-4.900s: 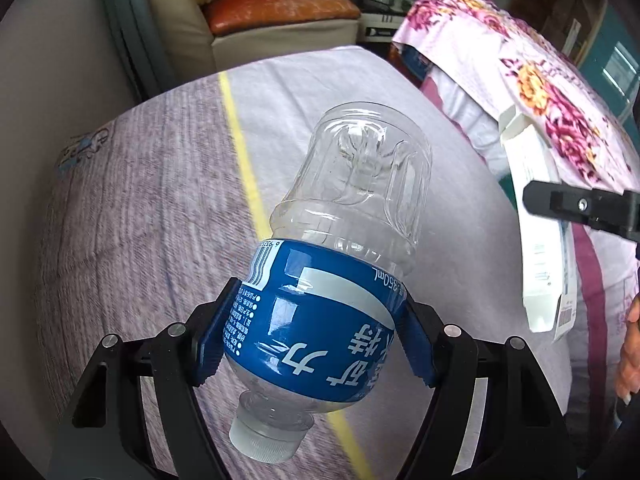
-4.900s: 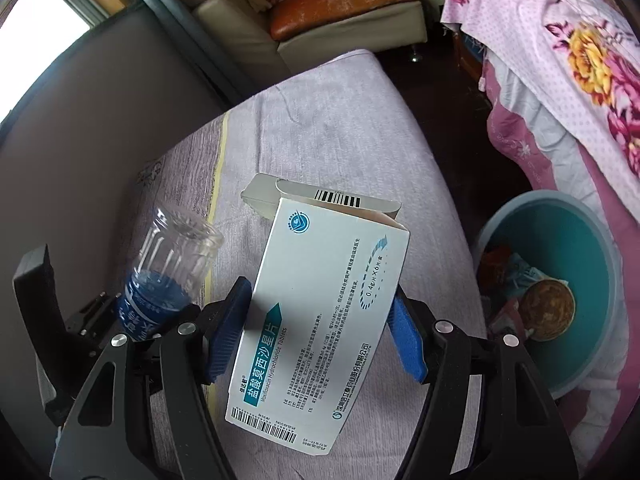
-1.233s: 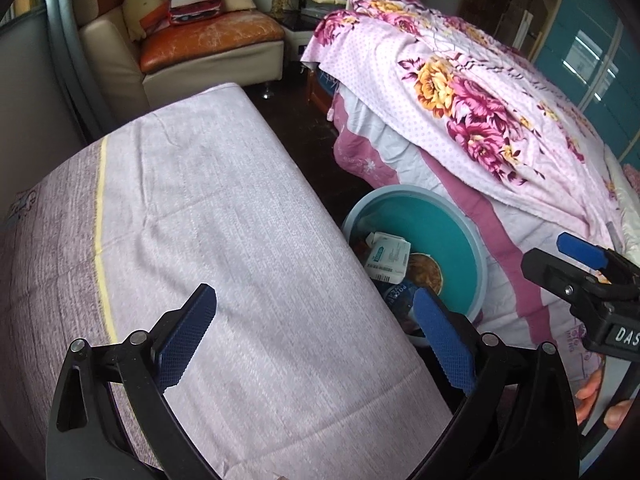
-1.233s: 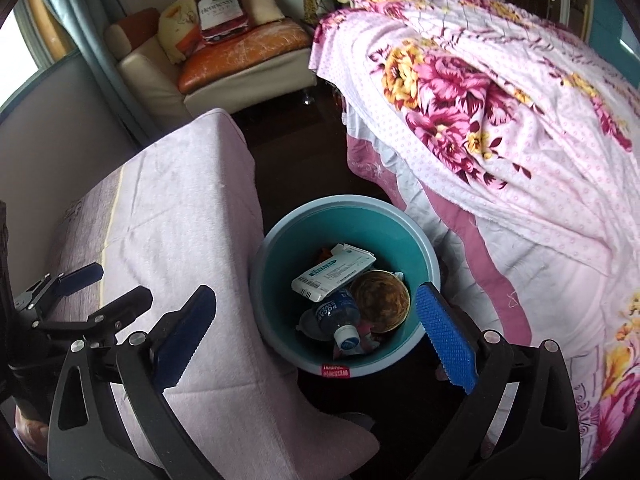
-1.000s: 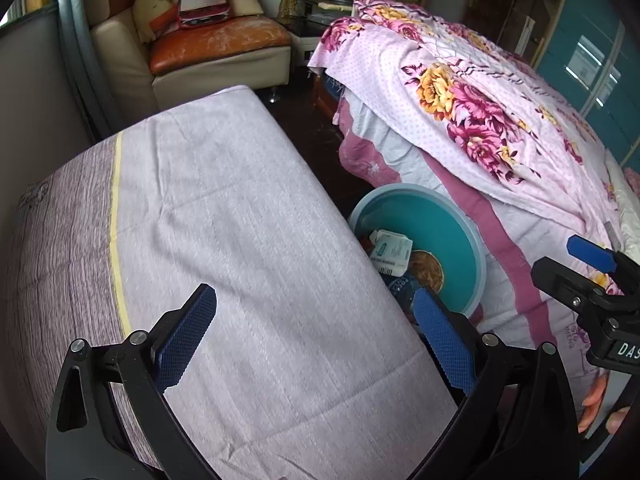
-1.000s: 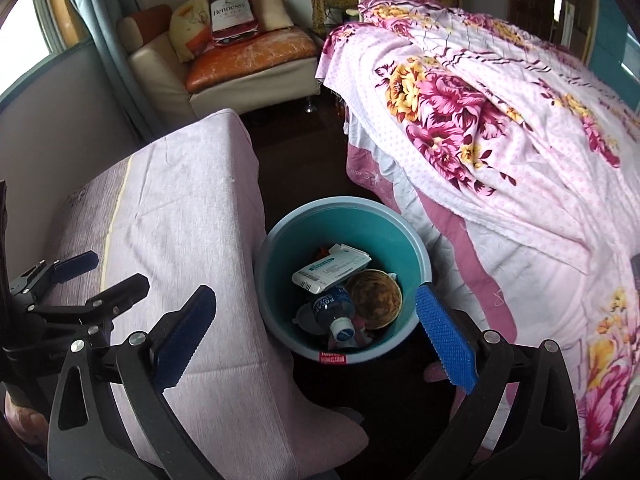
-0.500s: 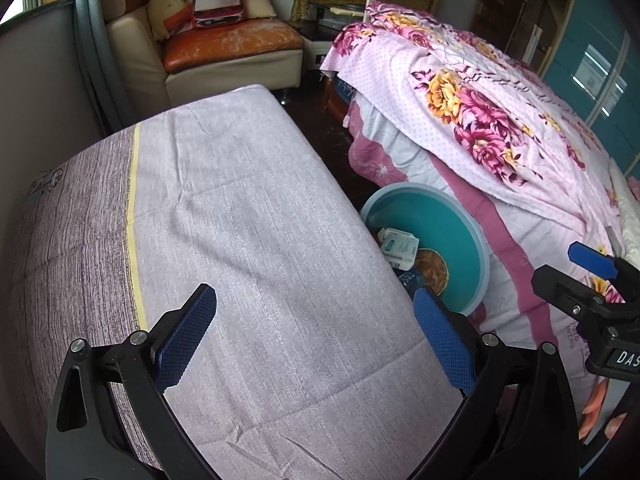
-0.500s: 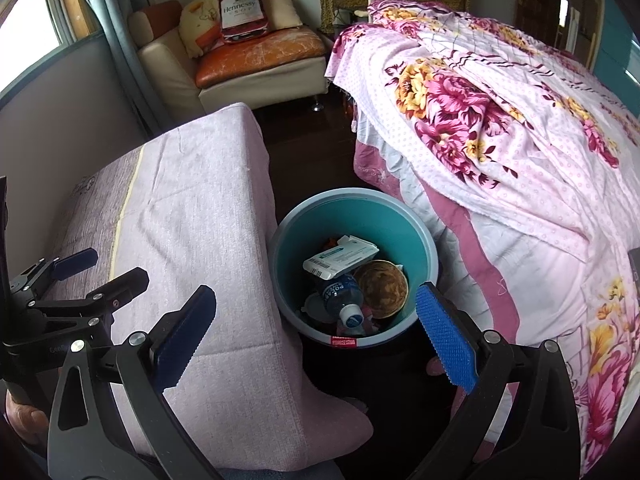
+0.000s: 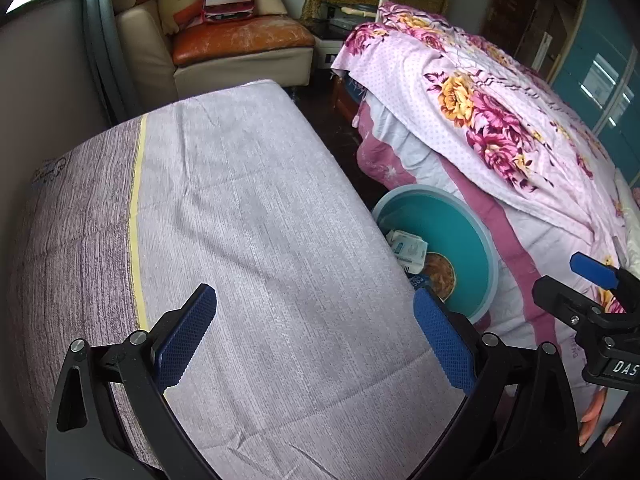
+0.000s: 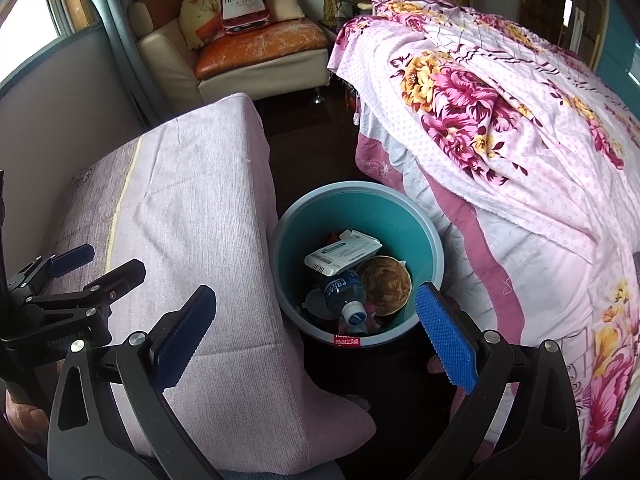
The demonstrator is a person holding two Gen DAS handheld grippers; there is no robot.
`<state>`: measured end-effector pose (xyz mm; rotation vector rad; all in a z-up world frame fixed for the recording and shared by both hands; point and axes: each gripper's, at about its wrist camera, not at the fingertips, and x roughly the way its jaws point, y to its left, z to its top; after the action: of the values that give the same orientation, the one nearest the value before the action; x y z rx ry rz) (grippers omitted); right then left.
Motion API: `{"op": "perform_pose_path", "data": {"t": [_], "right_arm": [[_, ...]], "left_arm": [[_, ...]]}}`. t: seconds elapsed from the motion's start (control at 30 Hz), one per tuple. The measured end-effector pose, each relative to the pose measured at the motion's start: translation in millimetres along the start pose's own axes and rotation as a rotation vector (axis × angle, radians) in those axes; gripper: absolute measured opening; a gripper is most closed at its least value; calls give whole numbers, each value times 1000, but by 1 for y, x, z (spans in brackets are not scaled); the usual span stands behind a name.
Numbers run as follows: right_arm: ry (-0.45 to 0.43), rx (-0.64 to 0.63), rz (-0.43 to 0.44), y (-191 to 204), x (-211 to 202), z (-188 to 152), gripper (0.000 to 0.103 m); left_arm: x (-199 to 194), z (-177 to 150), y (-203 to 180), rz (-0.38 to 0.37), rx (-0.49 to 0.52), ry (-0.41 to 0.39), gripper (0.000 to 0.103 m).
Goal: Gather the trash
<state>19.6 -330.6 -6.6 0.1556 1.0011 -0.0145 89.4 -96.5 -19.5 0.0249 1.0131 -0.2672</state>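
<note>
A teal bin stands on the dark floor between the cloth-covered table and the bed. Inside it lie a white medicine box, a blue-labelled plastic bottle and a brown bowl. In the left wrist view the bin shows past the table's right edge with the box in it. My left gripper hangs open and empty over the table. Just above the bin's near rim my right gripper is open and empty.
A bed with a pink floral cover fills the right side. A cream and orange sofa with cushions and a bottle-shaped bag stands at the back. A grey wall runs along the table's left. A narrow dark floor strip separates table and bed.
Earlier the left gripper held the bottle and the right held the box; both now lie in the bin and the grippers are open. Over the last second both views pulled back slightly.
</note>
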Motion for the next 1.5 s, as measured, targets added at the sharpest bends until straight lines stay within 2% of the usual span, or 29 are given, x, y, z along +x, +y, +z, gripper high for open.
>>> {"op": "perform_pose_path", "data": {"t": [0.53, 1.5], "right_arm": [[29, 6, -10, -2, 15, -5, 96], [57, -1, -13, -1, 25, -9, 96]], "left_arm": [[3, -8, 1, 26, 16, -26, 99], [9, -13, 10, 38, 7, -16, 99]]}}
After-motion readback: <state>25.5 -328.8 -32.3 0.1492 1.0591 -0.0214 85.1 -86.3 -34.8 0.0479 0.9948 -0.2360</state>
